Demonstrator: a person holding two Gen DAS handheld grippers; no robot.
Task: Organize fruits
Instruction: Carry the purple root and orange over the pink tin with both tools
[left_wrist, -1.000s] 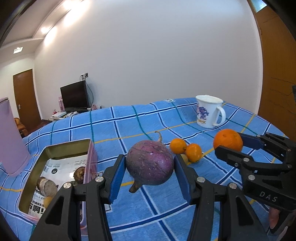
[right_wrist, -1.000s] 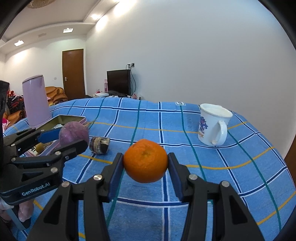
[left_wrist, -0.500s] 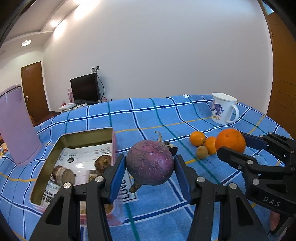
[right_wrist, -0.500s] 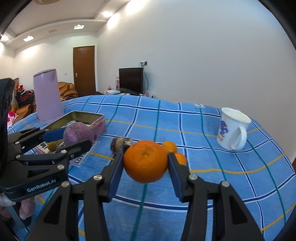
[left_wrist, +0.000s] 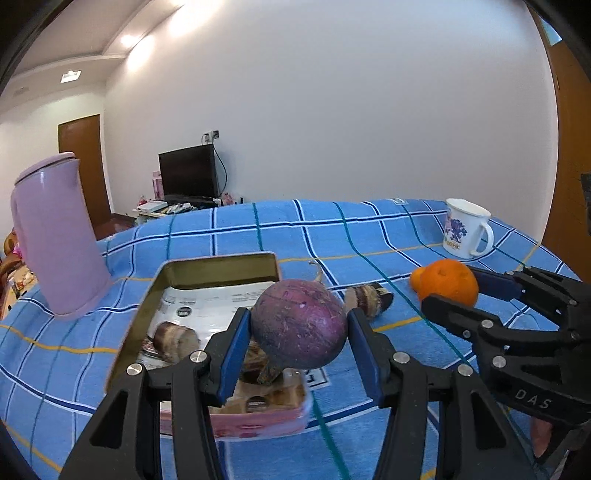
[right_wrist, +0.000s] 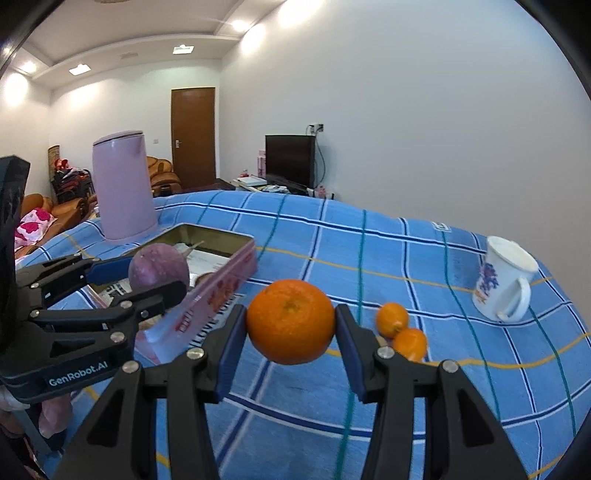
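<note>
My left gripper (left_wrist: 299, 332) is shut on a round purple fruit (left_wrist: 299, 325) with a stalk and holds it above the right end of the pink tin box (left_wrist: 218, 269). Brown fruits (left_wrist: 173, 339) lie in the box on printed paper. My right gripper (right_wrist: 291, 328) is shut on a large orange (right_wrist: 291, 320), held above the blue checked cloth (right_wrist: 424, 266) to the right of the box (right_wrist: 221, 291). Two small oranges (right_wrist: 392, 319) lie on the cloth beyond it. In the right wrist view the left gripper with the purple fruit (right_wrist: 159, 269) is over the box.
A tall lilac kettle (left_wrist: 55, 236) stands left of the box. A white mug (left_wrist: 466, 229) with a blue pattern stands at the far right. A brown cut fruit (left_wrist: 367, 297) lies on the cloth beside the box. A TV stands by the back wall.
Both grippers have moved left with their fruits. The purple fruit went from over the cloth to over the tin box; the orange now sits beside the box.
</note>
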